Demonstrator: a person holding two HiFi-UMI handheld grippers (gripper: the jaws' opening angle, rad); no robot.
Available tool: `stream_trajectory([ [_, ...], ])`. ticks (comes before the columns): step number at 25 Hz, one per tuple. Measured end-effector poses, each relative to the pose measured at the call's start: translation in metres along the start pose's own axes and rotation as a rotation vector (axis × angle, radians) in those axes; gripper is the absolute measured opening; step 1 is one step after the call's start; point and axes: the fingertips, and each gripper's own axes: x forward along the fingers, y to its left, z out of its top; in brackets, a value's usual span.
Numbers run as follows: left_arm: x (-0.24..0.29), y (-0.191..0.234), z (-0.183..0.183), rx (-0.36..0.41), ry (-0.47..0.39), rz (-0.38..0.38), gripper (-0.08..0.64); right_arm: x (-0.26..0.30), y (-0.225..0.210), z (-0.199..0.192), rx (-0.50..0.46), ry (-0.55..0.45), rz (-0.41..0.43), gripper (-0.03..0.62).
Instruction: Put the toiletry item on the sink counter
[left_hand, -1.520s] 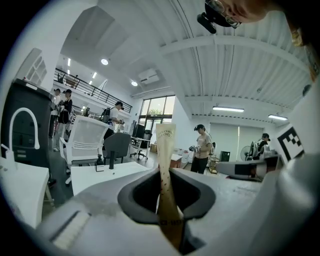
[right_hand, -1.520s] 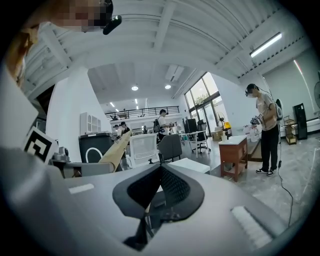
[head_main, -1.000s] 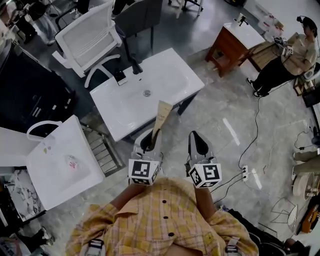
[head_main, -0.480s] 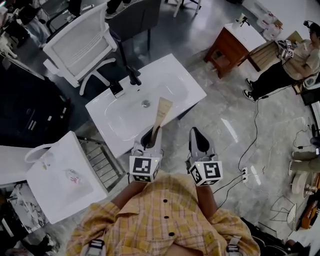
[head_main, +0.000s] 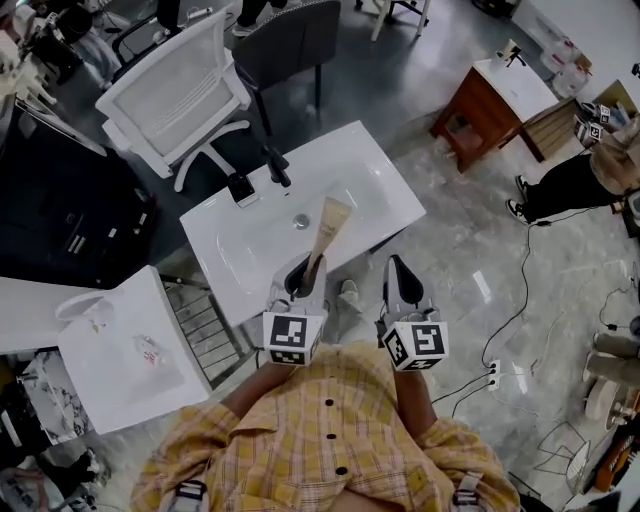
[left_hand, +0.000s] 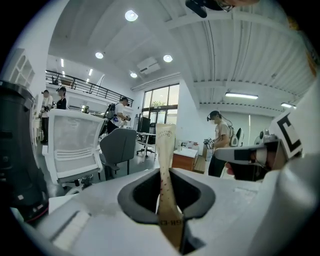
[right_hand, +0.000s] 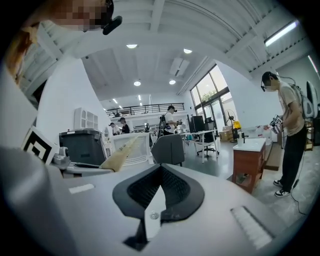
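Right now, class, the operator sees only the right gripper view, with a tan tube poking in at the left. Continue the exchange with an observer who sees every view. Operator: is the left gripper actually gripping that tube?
Observer: Yes, the left gripper has its jaws shut on the tube.
Operator: Which way does it point?
Observer: Its wide flat end sticks out ahead of the jaws.
Operator: Where is the sink?
Observer: The white sink lies just ahead of the left gripper, its faucet on the far side.
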Motion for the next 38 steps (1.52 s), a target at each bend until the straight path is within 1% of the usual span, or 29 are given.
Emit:
stream_trajectory([
  [3, 0.019, 0.002, 0.005, 0.025, 0.028, 0.017, 0.046, 0.022, -0.013, 0.01, 0.01, 0.0, 0.036, 0.002],
  [6, 0.04, 0.007, 0.011, 0.066, 0.056, 0.026, 0.046, 0.047, -0.022, 0.016, 0.016, 0.005, 0.083, 0.002],
  [13, 0.09, 0.017, 0.014, 0.12, 0.127, 0.059, 0.044, 0.085, -0.051, 0.009, 0.032, 0.031, 0.155, 0.002],
  [18, 0.128, 0.027, 0.013, 0.17, 0.178, 0.068, 0.044, 0.111, -0.077, 0.0, 0.058, 0.047, 0.172, 0.002],
  [20, 0.143, 0.032, 0.014, 0.174, 0.205, 0.065, 0.044, 0.119, -0.085, 0.002, 0.059, 0.053, 0.186, 0.002],
  [24, 0.177, 0.042, 0.016, 0.199, 0.267, 0.044, 0.044, 0.133, -0.101, 0.002, 0.066, 0.072, 0.203, 0.002],
  [27, 0.2, 0.045, 0.015, 0.196, 0.311, 0.014, 0.046, 0.142, -0.109, -0.001, 0.068, 0.086, 0.217, 0.002],
  [29, 0.214, 0.049, 0.015, 0.21, 0.334, 0.011, 0.046, 0.148, -0.114, -0.005, 0.073, 0.092, 0.225, 0.002],
  [35, 0.256, 0.067, -0.007, 0.25, 0.428, 0.026, 0.046, 0.159, -0.127, -0.014, 0.086, 0.11, 0.224, 0.002],
  [38, 0.276, 0.077, -0.019, 0.249, 0.467, 0.023, 0.046, 0.161, -0.136, -0.016, 0.088, 0.11, 0.218, 0.002],
])
